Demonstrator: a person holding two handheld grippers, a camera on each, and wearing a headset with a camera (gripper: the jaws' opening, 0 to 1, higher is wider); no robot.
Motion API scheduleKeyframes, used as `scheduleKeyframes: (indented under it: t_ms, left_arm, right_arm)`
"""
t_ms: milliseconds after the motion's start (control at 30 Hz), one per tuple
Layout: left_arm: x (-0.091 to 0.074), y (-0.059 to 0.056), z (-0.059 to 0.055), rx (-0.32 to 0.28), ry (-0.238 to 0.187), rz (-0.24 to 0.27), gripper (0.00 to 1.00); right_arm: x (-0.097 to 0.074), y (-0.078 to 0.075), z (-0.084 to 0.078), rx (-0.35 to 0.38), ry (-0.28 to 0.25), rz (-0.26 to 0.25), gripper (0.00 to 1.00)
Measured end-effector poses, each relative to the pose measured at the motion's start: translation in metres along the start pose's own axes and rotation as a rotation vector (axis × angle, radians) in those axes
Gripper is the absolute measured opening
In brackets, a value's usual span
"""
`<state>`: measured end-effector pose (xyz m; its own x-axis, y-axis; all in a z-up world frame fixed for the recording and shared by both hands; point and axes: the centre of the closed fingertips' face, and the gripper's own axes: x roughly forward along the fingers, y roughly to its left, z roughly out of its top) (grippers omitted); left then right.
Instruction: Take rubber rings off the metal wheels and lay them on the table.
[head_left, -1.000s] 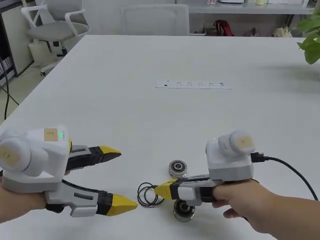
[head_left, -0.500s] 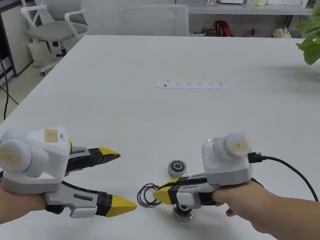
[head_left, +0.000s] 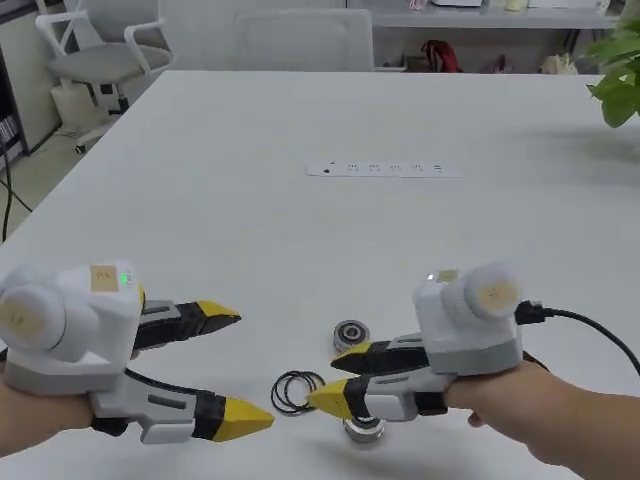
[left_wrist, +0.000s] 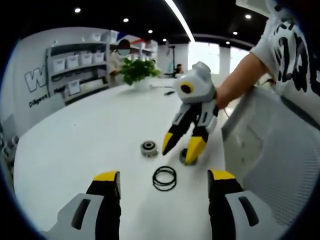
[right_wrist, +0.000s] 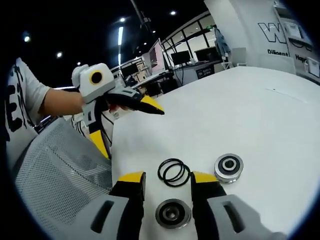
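Note:
Two or three black rubber rings (head_left: 297, 390) lie overlapping on the white table (head_left: 330, 240). My right gripper (head_left: 333, 378) is open, its yellow tips just right of the rings. A metal wheel (right_wrist: 173, 213) with a dark rim stands on the table between its jaws, partly hidden under it in the head view (head_left: 363, 430). A second wheel (head_left: 350, 333) lies just beyond. My left gripper (head_left: 240, 367) is wide open and empty, left of the rings. From the left gripper view the rings (left_wrist: 164, 178) lie just ahead of its tips, with the right gripper (left_wrist: 181, 148) behind them.
A white power strip (head_left: 385, 169) lies mid-table. A cable (head_left: 590, 345) trails from the right gripper. Beyond the far edge are office chairs (head_left: 100, 55). A green plant (head_left: 620, 80) is at the right edge.
The right gripper's jaws have parted from a near-closed stance and it has drawn back a little to the right. The rings and both wheels stay where they were.

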<state>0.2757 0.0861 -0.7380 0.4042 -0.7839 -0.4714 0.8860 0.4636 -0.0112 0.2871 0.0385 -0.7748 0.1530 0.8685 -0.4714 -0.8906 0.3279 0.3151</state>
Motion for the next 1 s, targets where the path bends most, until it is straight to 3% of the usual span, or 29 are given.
scheduleKeyframes:
  t_ms: [233,333,467,633,1000]
  left_arm:
    - [0.003,-0.001,0.000,-0.005,-0.002,-0.003,0.73]
    - [0.004,0.000,0.000,-0.001,-0.002,-0.002,0.74]
    - [0.006,0.002,0.003,-0.014,-0.024,0.002,0.75]
    - [0.008,0.002,0.004,0.007,-0.024,0.001,0.75]
    - [0.007,0.005,0.007,0.035,-0.023,0.010,0.78]
  right_arm:
    - [-0.022,-0.002,0.001,-0.039,-0.025,-0.008,0.43]
    - [-0.033,-0.005,-0.004,-0.101,-0.009,-0.027,0.46]
    - [-0.045,-0.010,-0.008,-0.098,-0.018,-0.044,0.52]
    - [-0.055,-0.011,-0.008,-0.141,-0.031,-0.061,0.57]
    - [-0.086,-0.027,-0.012,-0.140,-0.065,-0.128,0.65]
